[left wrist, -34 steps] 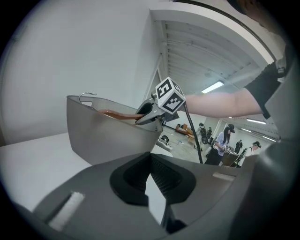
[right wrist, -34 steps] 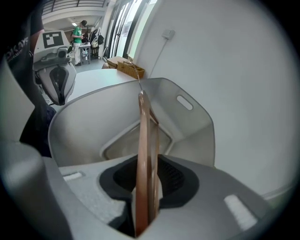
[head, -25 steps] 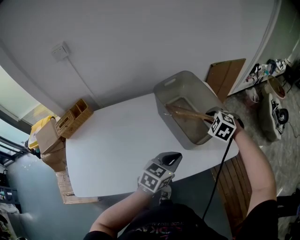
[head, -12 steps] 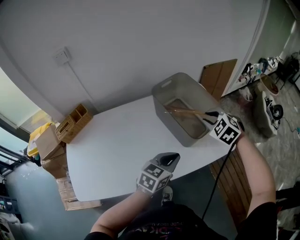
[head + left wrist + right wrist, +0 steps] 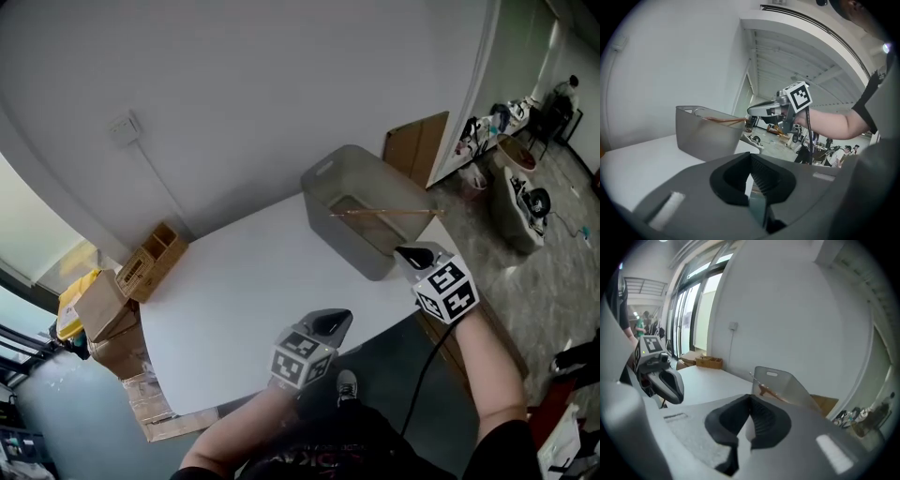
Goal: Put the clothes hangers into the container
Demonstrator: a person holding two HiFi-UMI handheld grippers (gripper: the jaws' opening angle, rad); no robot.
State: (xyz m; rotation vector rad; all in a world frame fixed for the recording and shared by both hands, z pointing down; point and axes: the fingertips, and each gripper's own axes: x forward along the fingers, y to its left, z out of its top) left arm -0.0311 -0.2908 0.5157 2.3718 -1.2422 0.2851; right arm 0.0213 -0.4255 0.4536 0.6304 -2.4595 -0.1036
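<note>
I see a slim, light-brown wooden hanger [image 5: 384,213] with a thin wire hook inside the grey container [image 5: 323,187], its bar slanting up to the rim. The container stands at the right end of the white table [image 5: 234,291]. My right gripper [image 5: 409,251], just beside the container, is closing on nothing. My left gripper [image 5: 334,322] is clenched and empty at the table's near edge.

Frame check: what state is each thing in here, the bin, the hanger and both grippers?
Grey plastic open-top container: upright on the white table, no lid.
Brown wooden clothes hanger: in the container, reaching up to its rim, held by neither gripper.
Left gripper: jaws together, empty, over the table's near edge.
Right gripper: jaws closing, now together, empty, beside the container.
</note>
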